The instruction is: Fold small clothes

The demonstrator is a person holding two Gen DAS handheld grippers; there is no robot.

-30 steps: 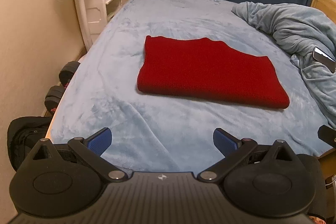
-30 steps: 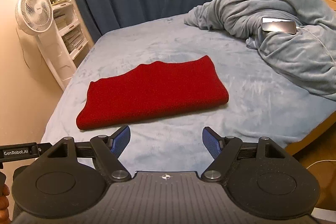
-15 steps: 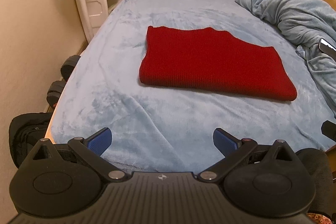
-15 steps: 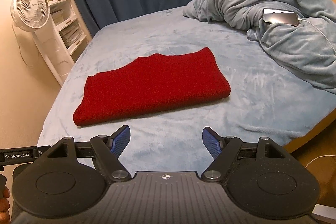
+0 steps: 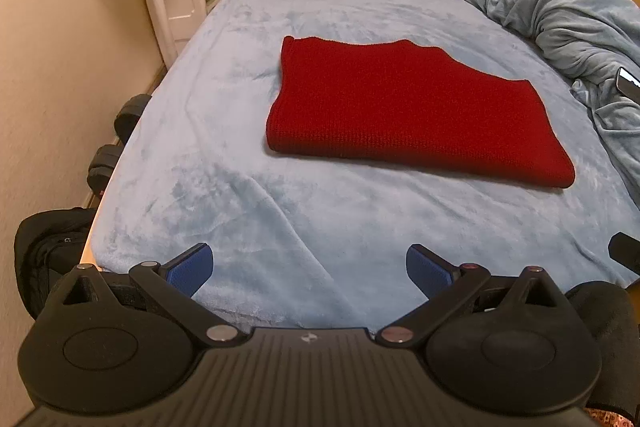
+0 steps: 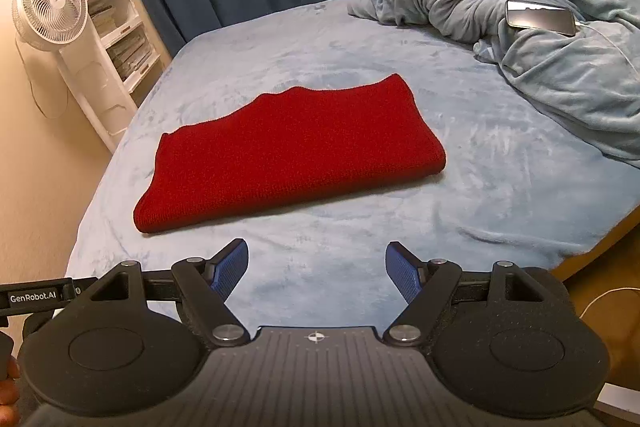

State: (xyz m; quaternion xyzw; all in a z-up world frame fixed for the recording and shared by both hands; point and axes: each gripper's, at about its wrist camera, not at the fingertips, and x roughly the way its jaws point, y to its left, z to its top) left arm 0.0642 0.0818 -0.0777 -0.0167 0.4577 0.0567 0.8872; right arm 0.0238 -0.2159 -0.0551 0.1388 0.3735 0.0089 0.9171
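Note:
A red knitted garment [image 5: 408, 111] lies folded into a flat rectangle on the pale blue bed cover [image 5: 280, 219]; the right wrist view shows the same red garment [image 6: 292, 151] a little left of centre. My left gripper [image 5: 308, 265] hovers over the near edge of the bed, short of the garment, its blue pads [image 5: 191, 264] wide apart with nothing between them. My right gripper [image 6: 316, 271] is also open and empty, just in front of the garment's near folded edge.
A crumpled grey-blue blanket [image 6: 532, 23] is heaped at the right with a phone [image 6: 540, 17] and cable on it. A white fan [image 6: 50, 7] and white shelves [image 6: 112, 23] stand left of the bed. Dumbbells [image 5: 116, 139] and a black bag [image 5: 48, 247] lie beside the wall.
Both grippers have edged forward and down toward the bed, so the red garment appears larger and closer in both views. Neither gripper's opening has changed.

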